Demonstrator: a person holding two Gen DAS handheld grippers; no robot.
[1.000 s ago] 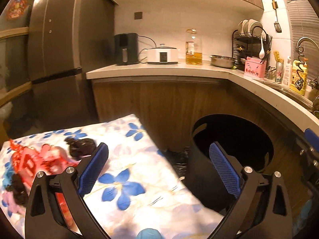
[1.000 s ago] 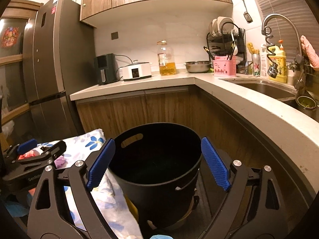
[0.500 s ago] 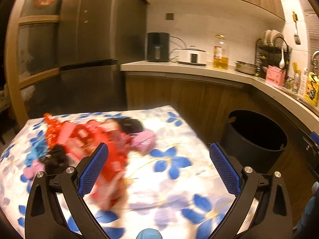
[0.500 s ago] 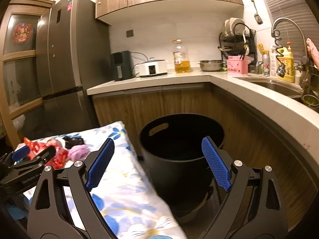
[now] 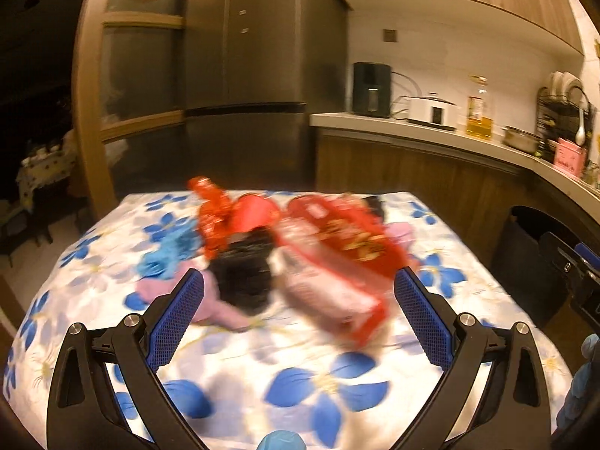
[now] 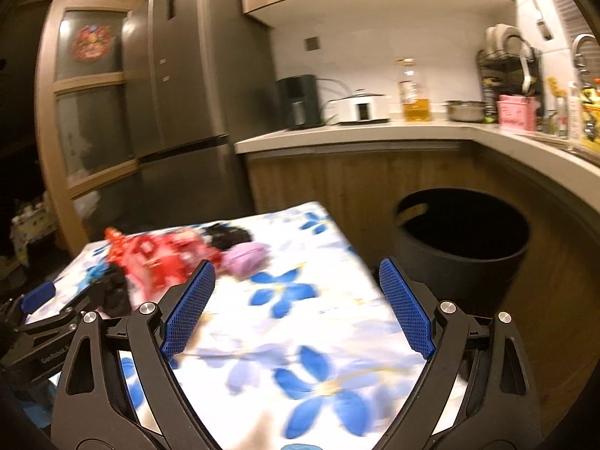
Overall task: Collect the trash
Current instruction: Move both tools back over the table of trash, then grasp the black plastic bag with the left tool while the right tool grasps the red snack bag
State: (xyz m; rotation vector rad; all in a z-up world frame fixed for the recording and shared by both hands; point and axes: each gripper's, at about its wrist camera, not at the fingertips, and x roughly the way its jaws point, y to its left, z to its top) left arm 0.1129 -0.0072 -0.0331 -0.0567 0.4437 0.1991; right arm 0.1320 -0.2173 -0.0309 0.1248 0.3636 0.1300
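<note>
The trash (image 5: 285, 247) lies in a loose pile on the tabletop (image 5: 337, 367), which is covered with a white cloth with blue flowers: a red wrapper (image 5: 337, 240) on the right of the pile, a black crumpled piece (image 5: 245, 273) in the middle, and pink (image 5: 221, 311) and blue (image 5: 168, 255) pieces on the left. The left gripper (image 5: 298, 315) is spread wide and holds nothing; the pile is just in front of it, between the lines of its two fingers. The right gripper (image 6: 296, 307) is also wide and empty, above the near part of the cloth, and the pile (image 6: 165, 258) is ahead of it to the left. The black bin (image 6: 461, 247) stands on the floor beside the tabletop, near the wooden cabinets. Both views are blurred (the pile most of all), so I cannot read the print on the wrapper or count the pieces. In the right view the left gripper (image 6: 48, 311) covers the left edge of the pile.
</note>
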